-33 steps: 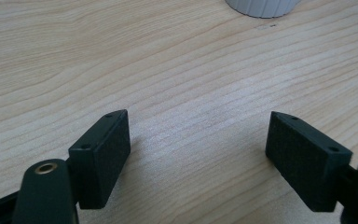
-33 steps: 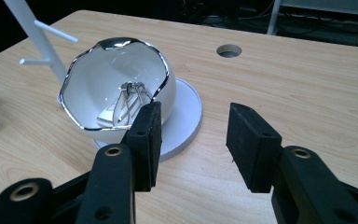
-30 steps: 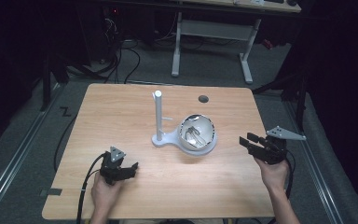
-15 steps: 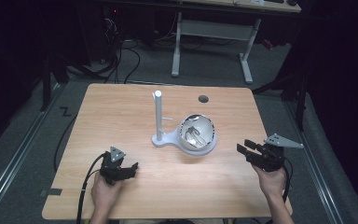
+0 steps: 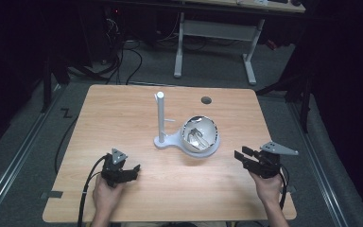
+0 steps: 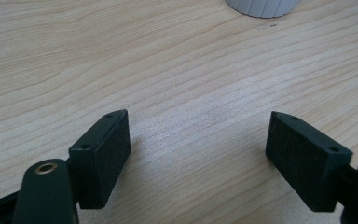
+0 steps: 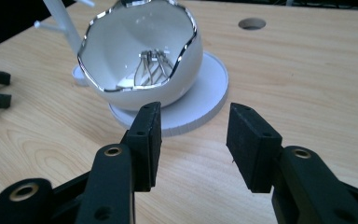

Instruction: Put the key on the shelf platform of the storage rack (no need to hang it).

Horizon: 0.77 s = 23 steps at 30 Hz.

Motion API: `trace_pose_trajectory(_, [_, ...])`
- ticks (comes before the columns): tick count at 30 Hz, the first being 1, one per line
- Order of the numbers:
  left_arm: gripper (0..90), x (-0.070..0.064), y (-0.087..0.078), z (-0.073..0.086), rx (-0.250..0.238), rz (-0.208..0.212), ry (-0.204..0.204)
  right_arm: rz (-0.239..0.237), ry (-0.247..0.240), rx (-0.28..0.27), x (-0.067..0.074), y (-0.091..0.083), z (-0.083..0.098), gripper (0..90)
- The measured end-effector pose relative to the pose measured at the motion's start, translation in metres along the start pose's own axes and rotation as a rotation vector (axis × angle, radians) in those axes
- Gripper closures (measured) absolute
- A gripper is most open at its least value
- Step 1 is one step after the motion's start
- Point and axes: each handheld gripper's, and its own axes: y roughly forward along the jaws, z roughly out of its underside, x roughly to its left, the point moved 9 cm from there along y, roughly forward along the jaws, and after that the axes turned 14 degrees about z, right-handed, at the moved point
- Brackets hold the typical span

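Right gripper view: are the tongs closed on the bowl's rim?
No, the right tongs stand open short of the white bowl, with bare table between the pads and nothing held.

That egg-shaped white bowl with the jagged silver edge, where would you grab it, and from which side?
Probably by the rim of the bowl. Its body is round and smooth, too wide for the jaws, while the thin edge fits between them. The opening tilts toward the right gripper, which is open and nearest, so come from that side, one jaw inside and one outside.
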Motion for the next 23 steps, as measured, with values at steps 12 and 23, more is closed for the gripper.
trace_pose_trajectory(12, [22.3,0.000,0.000,0.000,0.000,0.000,0.000,0.093,-0.114,0.168,0.008,0.053,0.064,52.9])
trace_pose_trajectory(23, [22.2,0.000,0.000,0.000,0.002,-0.002,0.002,0.109,-0.161,0.159,0.012,0.055,0.067,45.0])
